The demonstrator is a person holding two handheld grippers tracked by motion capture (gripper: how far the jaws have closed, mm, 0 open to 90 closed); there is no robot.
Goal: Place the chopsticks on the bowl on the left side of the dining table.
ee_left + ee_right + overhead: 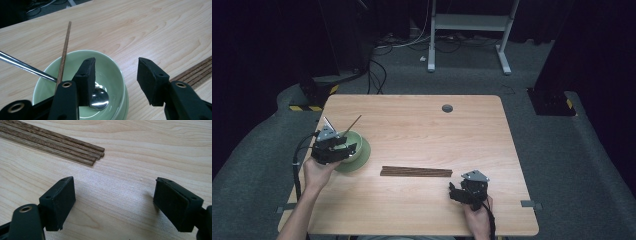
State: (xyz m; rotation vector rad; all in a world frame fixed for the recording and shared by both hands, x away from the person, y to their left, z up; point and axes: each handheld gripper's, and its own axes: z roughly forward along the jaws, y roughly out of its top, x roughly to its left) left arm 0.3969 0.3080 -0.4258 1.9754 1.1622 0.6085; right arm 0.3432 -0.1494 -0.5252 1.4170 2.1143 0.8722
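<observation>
Nearest us, lower right of the high view, the right gripper sat low over the light wooden table, jaws wide apart with nothing between them. In the right gripper view that gripper faced bare wood, with the ends of the bundle of dark brown wooden chopsticks at upper left, near but not touched.

In the high view the same bundle lay flat at mid-table, between the two hands.

At left of the high view, the left gripper hovered over the pale green ceramic bowl. In the left gripper view we saw that gripper with jaws apart, gripping nothing, above the bowl, which seemed to rest on a darker green saucer. Inside it leaned one dark wooden chopstick and a shiny metal spoon, its handle running off to the left edge.

Our judgement: the job was loading utensils into the bowl. Done: one stick and the spoon in. Left: the bundle on the table, likely four sticks, untouched.

Table had clean pale grain and a small round grey cable hole near the far edge. Beyond: grey carpet, loose cables, a white metal stand frame at top centre, black curtains on both sides, yellow-black hazard tape at upper left.
</observation>
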